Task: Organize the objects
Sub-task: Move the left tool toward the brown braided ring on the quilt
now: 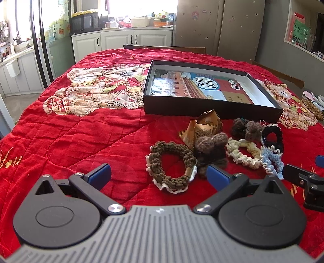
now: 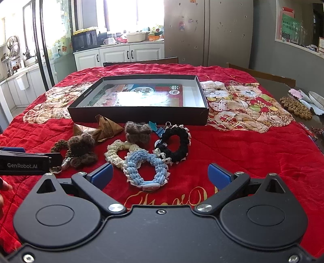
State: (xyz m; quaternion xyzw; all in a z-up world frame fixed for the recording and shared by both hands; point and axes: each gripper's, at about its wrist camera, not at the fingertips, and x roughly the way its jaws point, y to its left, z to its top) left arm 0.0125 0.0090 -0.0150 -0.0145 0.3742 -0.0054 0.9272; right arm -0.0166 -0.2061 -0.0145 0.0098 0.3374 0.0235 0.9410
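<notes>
Both grippers are hovering, jaws spread wide: left gripper (image 1: 159,175) facing brown scrunchie (image 1: 172,164), right gripper (image 2: 160,175) over blue scrunchie (image 2: 146,169). Best pinching one band side, then lifting toward the black box (image 2: 139,116) at twelve o'clock.

Bright daylight poured through the window (image 2: 133,14) above white cabinets (image 2: 129,53). A microwave (image 2: 84,40) sat on the counter, beside a tall grey fridge (image 2: 208,32) and grey wall (image 2: 263,50).
</notes>
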